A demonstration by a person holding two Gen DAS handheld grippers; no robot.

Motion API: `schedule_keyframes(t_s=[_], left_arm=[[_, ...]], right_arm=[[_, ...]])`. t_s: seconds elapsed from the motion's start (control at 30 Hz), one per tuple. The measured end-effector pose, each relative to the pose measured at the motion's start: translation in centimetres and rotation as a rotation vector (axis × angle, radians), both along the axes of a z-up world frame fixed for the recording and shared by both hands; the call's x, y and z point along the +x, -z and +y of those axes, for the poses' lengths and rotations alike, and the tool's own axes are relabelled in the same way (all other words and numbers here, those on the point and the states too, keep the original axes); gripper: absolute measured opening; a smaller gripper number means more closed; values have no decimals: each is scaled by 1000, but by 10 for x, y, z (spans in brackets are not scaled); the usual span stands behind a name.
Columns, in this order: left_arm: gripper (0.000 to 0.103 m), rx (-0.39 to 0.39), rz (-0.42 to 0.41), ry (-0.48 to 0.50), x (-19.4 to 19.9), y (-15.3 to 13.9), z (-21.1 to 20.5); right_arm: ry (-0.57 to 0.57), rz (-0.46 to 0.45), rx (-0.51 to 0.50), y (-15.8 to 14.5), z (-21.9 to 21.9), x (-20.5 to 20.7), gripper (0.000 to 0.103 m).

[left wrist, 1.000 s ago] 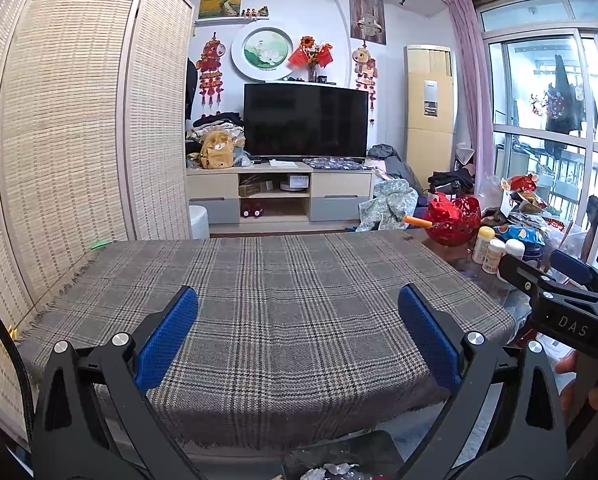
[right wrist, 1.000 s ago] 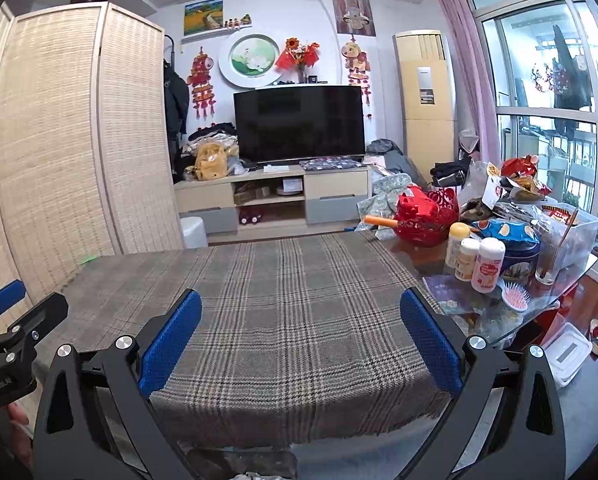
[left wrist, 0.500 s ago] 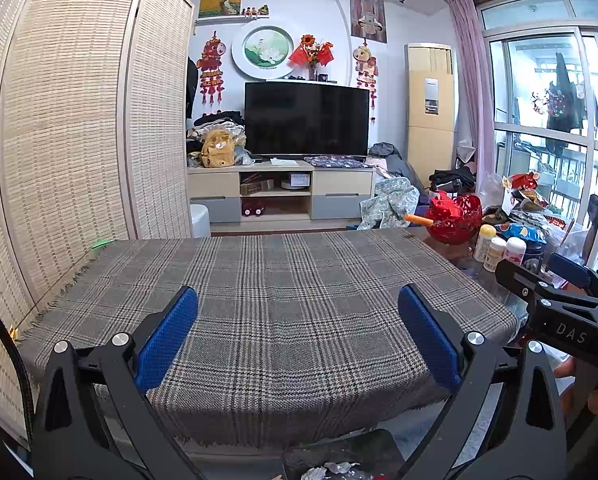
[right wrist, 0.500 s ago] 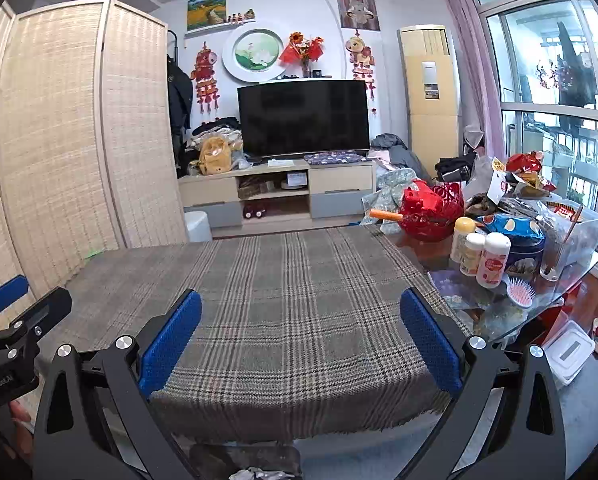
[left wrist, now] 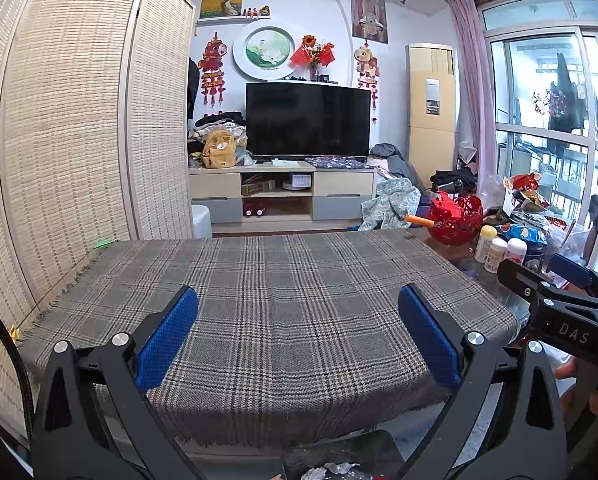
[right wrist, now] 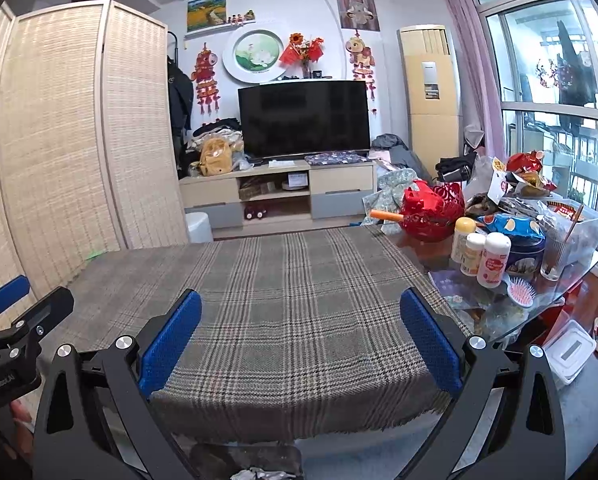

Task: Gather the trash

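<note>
My left gripper (left wrist: 297,312) is open and empty, held above the near edge of a table covered with a grey plaid cloth (left wrist: 267,280). My right gripper (right wrist: 299,314) is open and empty too, to the right of the left one; it also shows in the left wrist view (left wrist: 567,280). A dark bin (left wrist: 341,458) with crumpled white and silver trash (left wrist: 331,470) stands on the floor below the table's near edge; it also shows in the right wrist view (right wrist: 247,460). No trash shows on the cloth.
The table's right end holds a red basket (right wrist: 433,210), white bottles (right wrist: 493,258), a snack bag (right wrist: 513,226), a pink hairbrush (right wrist: 521,292) and a glass (right wrist: 553,256). A woven screen (left wrist: 75,128) stands at left. A white box (right wrist: 571,350) lies on the floor.
Both grippers have risen and drawn back slightly from the table; the views shifted a little. Both stay open and empty.
</note>
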State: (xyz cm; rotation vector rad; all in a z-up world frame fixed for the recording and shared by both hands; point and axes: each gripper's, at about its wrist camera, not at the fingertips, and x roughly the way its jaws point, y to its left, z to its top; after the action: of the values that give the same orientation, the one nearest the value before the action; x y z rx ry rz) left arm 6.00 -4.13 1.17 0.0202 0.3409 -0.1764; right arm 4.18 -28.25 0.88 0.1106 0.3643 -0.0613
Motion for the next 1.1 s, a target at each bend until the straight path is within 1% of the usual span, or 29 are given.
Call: schedule_keyframes(t_s=[0.53, 0.87, 0.97, 1.1], left_arm=[[95, 4, 3, -5, -2, 2, 0], [95, -8, 3, -6, -3, -1, 2], [95, -23, 11, -5, -2, -1, 4], [95, -29, 14, -18, -2, -1, 5]], right_arm=[[2, 0, 1, 1, 2, -1, 100], [4, 1, 3, 1, 1, -1, 100], [5, 2, 2, 1, 1, -1, 100], [6, 2, 0, 1, 1, -1, 100]])
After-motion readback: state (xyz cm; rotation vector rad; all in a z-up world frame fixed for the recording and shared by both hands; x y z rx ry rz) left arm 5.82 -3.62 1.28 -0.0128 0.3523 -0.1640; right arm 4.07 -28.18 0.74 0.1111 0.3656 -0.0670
